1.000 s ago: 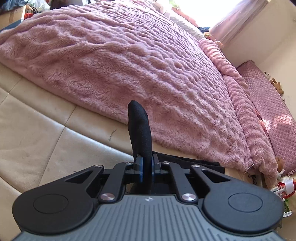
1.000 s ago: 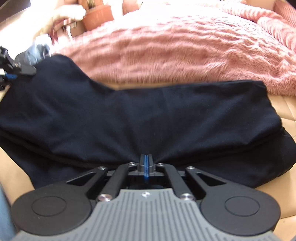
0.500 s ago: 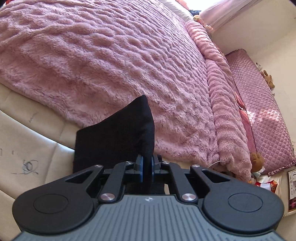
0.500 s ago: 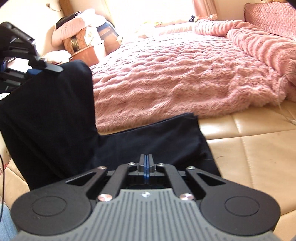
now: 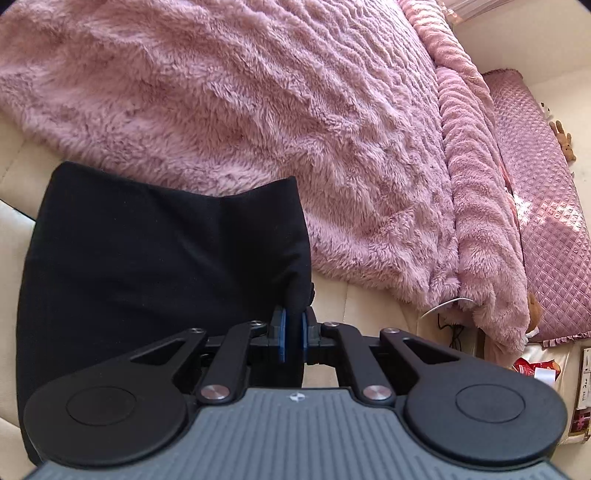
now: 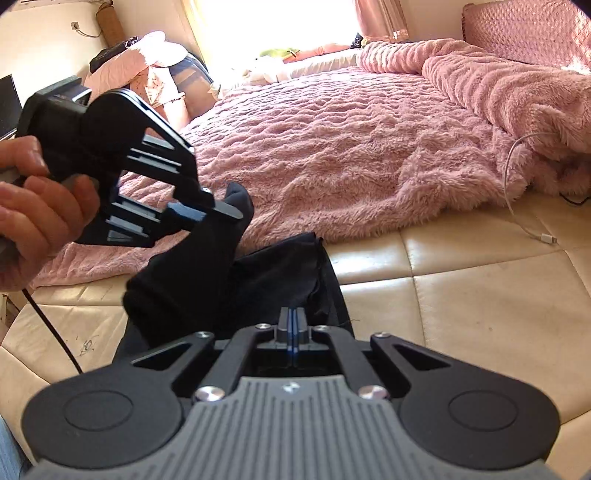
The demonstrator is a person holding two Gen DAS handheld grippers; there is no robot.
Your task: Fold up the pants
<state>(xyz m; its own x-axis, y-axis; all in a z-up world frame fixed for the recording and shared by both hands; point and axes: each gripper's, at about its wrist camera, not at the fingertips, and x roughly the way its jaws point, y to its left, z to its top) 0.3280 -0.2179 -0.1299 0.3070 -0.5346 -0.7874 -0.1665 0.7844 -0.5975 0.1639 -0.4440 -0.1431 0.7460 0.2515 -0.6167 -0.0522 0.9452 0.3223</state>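
My left gripper [image 5: 293, 325] is clamped on a bunched corner of the black pants [image 5: 155, 258], lifted above the cream mattress [image 6: 461, 302] at the pink blanket's [image 6: 351, 147] edge. My right gripper [image 6: 293, 325] has its blue pads pressed together; whether cloth is pinched between them I cannot tell

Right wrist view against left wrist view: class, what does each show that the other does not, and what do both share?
Only the right wrist view shows the person's hand holding the left claw, seen from outside, lifting a bunched corner of the black pants, plus a white cable and the bright window.

Only the left wrist view shows the left claw's blue pads clamped on that cloth, and a quilted pink headboard.

Both show the pants, the pink furry blanket and the cream mattress.
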